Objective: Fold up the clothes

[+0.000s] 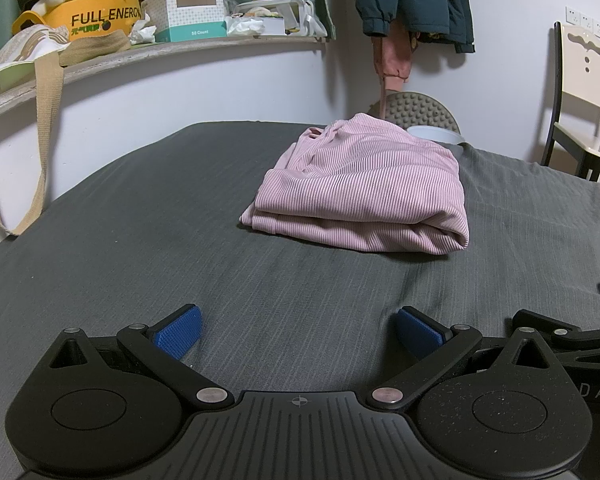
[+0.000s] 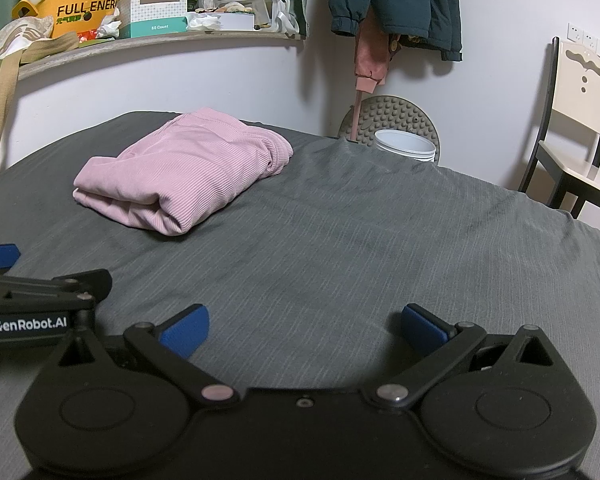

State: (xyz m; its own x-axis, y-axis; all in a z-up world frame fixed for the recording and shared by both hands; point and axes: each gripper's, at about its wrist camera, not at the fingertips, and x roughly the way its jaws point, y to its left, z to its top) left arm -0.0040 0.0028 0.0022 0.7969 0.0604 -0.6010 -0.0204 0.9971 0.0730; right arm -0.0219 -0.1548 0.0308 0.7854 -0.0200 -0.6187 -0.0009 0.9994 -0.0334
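A pink ribbed garment (image 1: 360, 188) lies folded in a compact stack on the grey bed sheet (image 1: 140, 240). In the right wrist view the same pink garment (image 2: 180, 168) sits to the upper left. My left gripper (image 1: 298, 334) hovers low over the sheet, well short of the garment, open with nothing between its blue pads. My right gripper (image 2: 304, 332) is also open and empty above bare sheet (image 2: 380, 240), right of the garment. Part of the left gripper's body shows at the left edge of the right wrist view.
A cluttered shelf (image 1: 160, 46) runs along the wall behind the bed, with a tote strap (image 1: 44, 128) hanging down. A dark jacket (image 2: 400, 4) hangs on the wall. A white bucket (image 2: 404, 146) and a chair (image 2: 572, 128) stand beyond the bed's far edge.
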